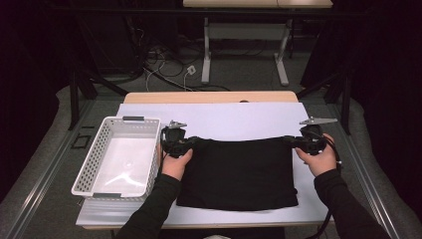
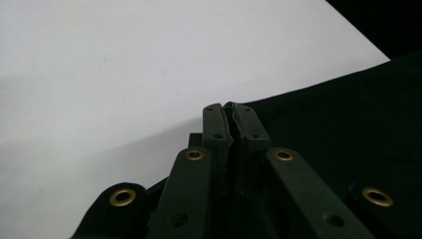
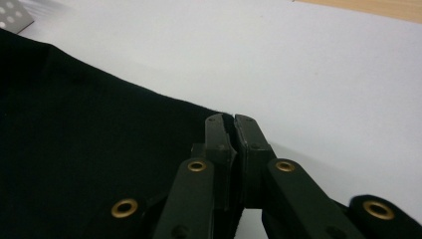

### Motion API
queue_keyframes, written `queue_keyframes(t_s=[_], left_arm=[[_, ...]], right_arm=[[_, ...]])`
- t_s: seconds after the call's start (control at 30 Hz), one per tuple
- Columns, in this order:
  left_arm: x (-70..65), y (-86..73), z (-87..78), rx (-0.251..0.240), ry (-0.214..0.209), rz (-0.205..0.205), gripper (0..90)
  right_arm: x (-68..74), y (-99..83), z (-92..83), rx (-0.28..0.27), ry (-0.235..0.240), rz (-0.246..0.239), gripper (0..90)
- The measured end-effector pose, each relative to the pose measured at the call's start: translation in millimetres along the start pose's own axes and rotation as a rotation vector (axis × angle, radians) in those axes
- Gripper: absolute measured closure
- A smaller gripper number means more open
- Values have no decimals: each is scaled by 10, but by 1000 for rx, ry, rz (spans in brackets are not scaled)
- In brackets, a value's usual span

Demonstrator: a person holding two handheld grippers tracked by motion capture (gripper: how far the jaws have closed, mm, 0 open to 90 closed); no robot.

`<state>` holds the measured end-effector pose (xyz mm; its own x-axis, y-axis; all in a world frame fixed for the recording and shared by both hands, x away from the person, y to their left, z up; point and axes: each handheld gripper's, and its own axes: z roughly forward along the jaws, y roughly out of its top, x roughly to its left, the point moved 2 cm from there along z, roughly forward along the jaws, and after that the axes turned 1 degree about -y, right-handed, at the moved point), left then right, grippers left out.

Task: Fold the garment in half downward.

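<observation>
A black cloth point(image 1: 238, 172) lies spread on the white table sheet point(image 1: 234, 119). My left gripper point(image 1: 193, 141) is shut on the cloth's far left corner, and my right gripper point(image 1: 289, 141) is shut on its far right corner. Between them the far edge hangs stretched, slightly off the sheet. In the left gripper view the pads point(image 2: 217, 128) pinch the corner of the cloth point(image 2: 343, 129). The right gripper view shows the jaws pressed together at the tip point(image 3: 233, 130) on the edge of the cloth point(image 3: 89, 149).
A white perforated basket point(image 1: 120, 157) stands empty on the left of the table, close to my left hand. The wooden table edge point(image 1: 209, 96) runs along the back. Beyond it are cables and table legs on the floor.
</observation>
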<state>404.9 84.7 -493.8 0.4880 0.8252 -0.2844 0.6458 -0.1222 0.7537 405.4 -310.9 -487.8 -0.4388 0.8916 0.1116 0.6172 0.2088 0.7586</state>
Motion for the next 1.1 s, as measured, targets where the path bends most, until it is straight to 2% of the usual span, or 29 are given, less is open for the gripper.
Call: queue_keyframes(t_s=[0.2, 0.37, 0.6, 0.73, 1.1], left_arm=[[-29, 53, -19, -7, -11, 3, 855], [-63, 91, 9, -11, -39, 2, 855], [-153, 191, 77, -12, -55, 19, 855], [-174, 239, 151, -13, -70, 8, 856], [-193, 440, 341, 13, -45, 25, 855]], right_arm=[[-122, 63, -92, -3, -31, 9, 860], [-261, 161, -173, -10, -73, 17, 860], [-388, 287, -205, -14, -126, 15, 860], [-461, 375, -175, -11, -158, 15, 860], [-570, 520, -101, -4, -221, 20, 860]])
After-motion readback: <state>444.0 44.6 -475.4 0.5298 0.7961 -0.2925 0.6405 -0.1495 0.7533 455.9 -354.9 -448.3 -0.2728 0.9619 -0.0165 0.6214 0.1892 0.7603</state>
